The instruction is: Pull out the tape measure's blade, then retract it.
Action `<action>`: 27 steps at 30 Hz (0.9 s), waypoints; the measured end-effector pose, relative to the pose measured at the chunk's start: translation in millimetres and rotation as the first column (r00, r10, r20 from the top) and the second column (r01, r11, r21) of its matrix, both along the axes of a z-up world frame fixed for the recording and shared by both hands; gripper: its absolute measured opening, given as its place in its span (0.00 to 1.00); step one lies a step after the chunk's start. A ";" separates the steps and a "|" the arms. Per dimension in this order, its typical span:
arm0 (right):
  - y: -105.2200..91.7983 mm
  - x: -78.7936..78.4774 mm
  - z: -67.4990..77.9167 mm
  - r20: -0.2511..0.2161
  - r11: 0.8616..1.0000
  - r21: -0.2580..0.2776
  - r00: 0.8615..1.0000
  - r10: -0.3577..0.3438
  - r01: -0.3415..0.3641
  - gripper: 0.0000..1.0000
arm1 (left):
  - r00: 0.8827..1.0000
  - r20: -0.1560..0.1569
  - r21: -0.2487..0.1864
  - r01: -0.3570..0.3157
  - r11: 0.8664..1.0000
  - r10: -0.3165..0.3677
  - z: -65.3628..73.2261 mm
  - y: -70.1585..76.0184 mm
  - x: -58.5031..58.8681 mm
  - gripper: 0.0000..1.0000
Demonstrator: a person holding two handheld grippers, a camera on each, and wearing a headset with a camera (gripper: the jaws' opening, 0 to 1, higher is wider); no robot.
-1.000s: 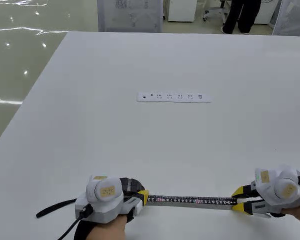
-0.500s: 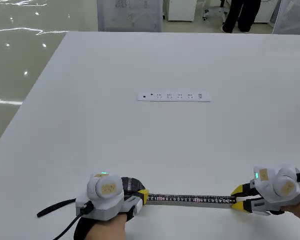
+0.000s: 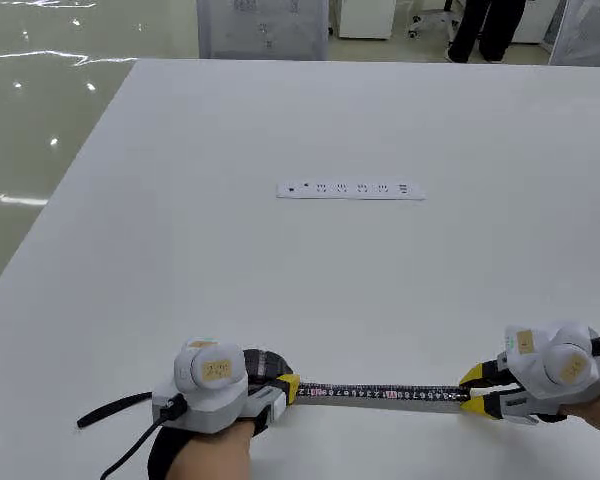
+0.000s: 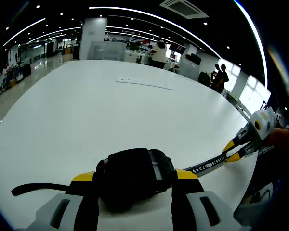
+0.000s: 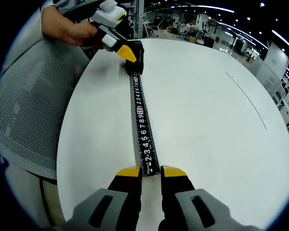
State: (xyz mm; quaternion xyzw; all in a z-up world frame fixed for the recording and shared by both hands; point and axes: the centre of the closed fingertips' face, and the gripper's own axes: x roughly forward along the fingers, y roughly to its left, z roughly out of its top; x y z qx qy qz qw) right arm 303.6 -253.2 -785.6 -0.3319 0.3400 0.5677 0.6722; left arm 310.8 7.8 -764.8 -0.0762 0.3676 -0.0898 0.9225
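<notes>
At 6 o'clock on the white table (image 3: 280, 280), by its near edge | tape measure case (image 3: 266, 364) sits clamped between the jaws of the left gripper (image 4: 136, 179) | blade (image 3: 380, 393) runs straight out toward 3 o'clock | right gripper (image 5: 151, 172) pinches the blade's end, one jaw on each edge | power strip (image 3: 350, 190) at 12 o'clock, well apart.

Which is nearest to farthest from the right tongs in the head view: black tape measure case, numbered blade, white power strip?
1. Numbered blade, between the right tongs.
2. Black tape measure case, far left.
3. White power strip, mid-table.
</notes>
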 end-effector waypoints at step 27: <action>23.4 2.6 4.8 -0.003 0.999 0.033 1.000 0.011 -0.011 0.11 | 1.000 -0.006 -0.053 -0.020 0.998 0.019 0.3 1.3 -0.2 0.57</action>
